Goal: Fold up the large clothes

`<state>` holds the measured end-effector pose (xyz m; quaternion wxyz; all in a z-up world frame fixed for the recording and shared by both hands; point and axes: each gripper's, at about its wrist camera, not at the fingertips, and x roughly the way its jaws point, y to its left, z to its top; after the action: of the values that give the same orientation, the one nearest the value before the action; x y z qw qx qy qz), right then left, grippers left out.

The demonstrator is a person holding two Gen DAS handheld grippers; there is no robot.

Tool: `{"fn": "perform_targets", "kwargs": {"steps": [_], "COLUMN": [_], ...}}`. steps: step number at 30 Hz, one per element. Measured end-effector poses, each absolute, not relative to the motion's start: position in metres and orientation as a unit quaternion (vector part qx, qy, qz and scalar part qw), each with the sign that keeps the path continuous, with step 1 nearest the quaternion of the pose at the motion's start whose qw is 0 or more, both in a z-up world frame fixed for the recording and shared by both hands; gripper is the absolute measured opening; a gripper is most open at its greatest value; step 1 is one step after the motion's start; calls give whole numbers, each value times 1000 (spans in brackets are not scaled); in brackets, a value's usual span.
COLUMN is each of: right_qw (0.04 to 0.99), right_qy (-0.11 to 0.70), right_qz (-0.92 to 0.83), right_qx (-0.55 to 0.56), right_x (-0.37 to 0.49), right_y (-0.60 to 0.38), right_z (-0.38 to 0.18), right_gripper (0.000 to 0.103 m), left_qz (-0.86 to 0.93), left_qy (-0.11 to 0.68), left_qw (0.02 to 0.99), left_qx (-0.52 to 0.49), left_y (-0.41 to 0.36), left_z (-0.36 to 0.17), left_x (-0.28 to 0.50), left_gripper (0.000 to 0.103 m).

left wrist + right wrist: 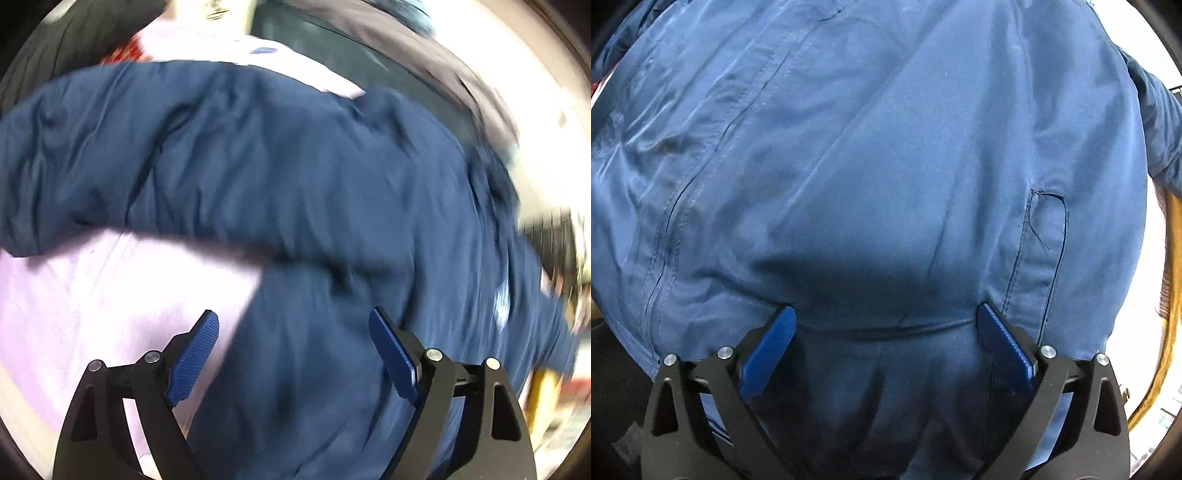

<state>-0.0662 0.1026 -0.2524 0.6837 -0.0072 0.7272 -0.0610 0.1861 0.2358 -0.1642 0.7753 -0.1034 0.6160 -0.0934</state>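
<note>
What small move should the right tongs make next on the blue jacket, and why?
Probably close the right tongs on the jacket: they stand open with the cloth's folded edge lying between the fingers. The left tongs are also open, holding nothing.

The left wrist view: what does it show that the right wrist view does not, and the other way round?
Only the left wrist view shows the pale pink cloth under the blue jacket, and a sleeve lying across it. Only the right wrist view shows the jacket's front seam and a stitched pocket close up. Both show the jacket and an open gripper: left gripper, right gripper.
</note>
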Motion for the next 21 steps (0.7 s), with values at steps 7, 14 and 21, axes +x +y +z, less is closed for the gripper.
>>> {"fn": "perform_targets", "kwargs": {"steps": [7,14,21], "right_qw": [691,746,753], "right_qy": [714,646,643], "right_qz": [-94,-130,-109], "right_qx": [60,101,83], "right_x": [-24,-23,-5], "right_y": [92,68,79], "right_z": [-229,-162,-161], "right_gripper": [97,96,96], "left_qz": [-49,5,40], "left_qy": [629,598,595], "left_qw": [754,798,802], "left_qx": [-185,-69,25], "left_y": [241,252,233], "left_z": [-206,-183,-185], "left_x": [260,335,360], "left_gripper": [35,8,11]}}
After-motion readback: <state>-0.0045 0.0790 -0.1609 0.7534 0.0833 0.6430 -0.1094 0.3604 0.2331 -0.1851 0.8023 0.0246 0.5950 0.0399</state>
